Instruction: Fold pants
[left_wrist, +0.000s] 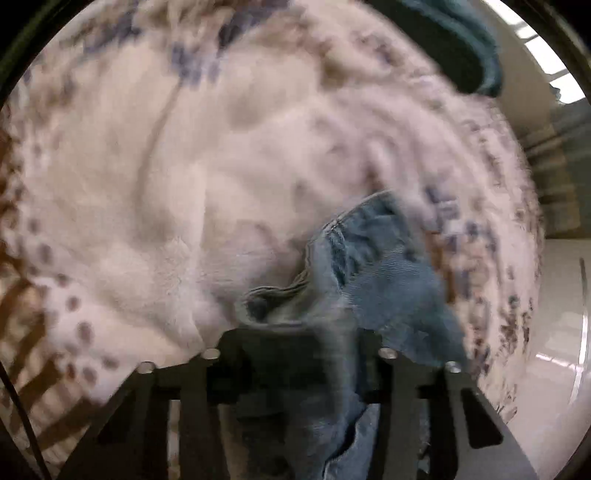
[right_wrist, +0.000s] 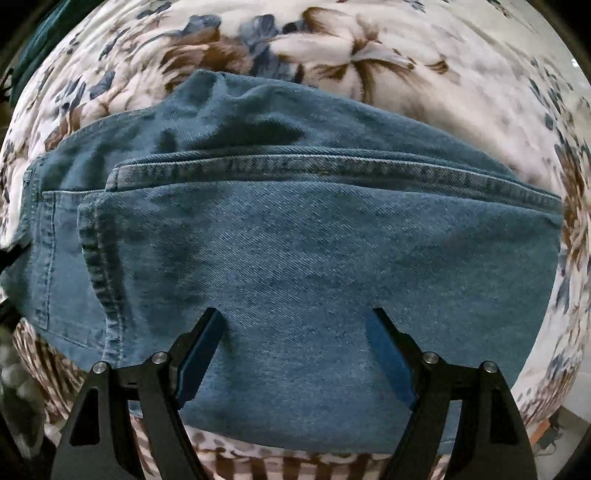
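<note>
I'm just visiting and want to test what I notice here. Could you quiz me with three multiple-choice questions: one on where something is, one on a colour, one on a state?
1. Where do the jeans lie?
A. On a flowered blanket
B. On a bare wooden floor
C. In a basket

2. What colour are the jeans?
A. Black
B. Blue
C. White

3. How does the right gripper stand?
A. Shut tight on a sock
C. Out of view
B. Open above the denim

Answers:
1 A, floral fabric shows all around the denim.
2 B, the cloth is blue denim.
3 B, its two fingers stand wide apart with flat cloth between them, unpinched.
</note>
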